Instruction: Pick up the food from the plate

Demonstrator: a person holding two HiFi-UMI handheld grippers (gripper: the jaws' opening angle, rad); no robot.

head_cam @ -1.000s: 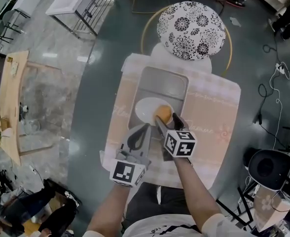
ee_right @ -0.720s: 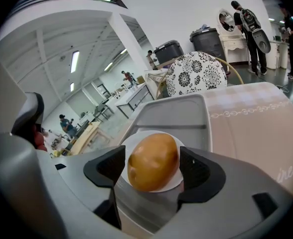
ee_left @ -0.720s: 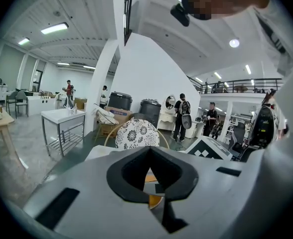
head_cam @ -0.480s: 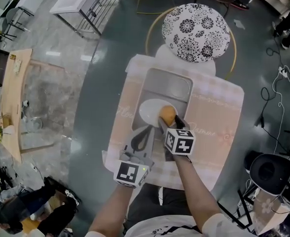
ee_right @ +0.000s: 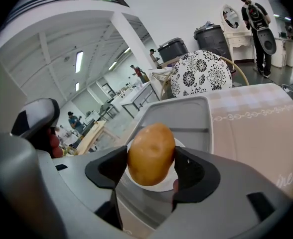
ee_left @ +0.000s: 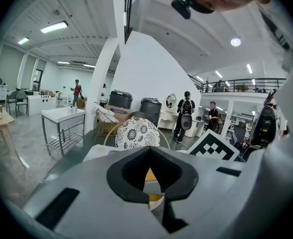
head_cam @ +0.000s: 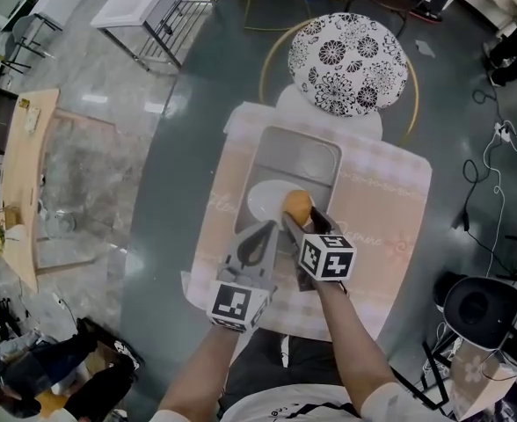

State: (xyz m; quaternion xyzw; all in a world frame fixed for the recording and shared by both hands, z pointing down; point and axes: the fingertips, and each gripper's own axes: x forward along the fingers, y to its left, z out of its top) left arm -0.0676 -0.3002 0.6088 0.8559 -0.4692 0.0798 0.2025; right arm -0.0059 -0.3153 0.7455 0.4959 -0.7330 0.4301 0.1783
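Note:
A round golden-brown potato (head_cam: pixel 297 206) sits between the jaws of my right gripper (head_cam: pixel 300 215), which is shut on it over the right edge of a white plate (head_cam: pixel 260 202). In the right gripper view the potato (ee_right: pixel 151 153) fills the gap between both pads, with the plate (ee_right: pixel 180 144) showing just beneath it. The plate rests in a grey tray (head_cam: pixel 298 161). My left gripper (head_cam: pixel 268 229) hovers at the plate's near edge, jaws shut and holding nothing. Through the left gripper (ee_left: pixel 149 150) a sliver of the potato (ee_left: pixel 149 176) shows.
The tray lies on a small table with a pink checked cloth (head_cam: pixel 382 209). A chair with a black-and-white floral cushion (head_cam: pixel 346 51) stands at the far side. A wooden table (head_cam: pixel 17 174) stands off to the left; cables and a black stool (head_cam: pixel 478 301) are at the right.
The right gripper stays shut on the potato at the plate's right edge. Both grippers have barely shifted; the head view has moved slightly.

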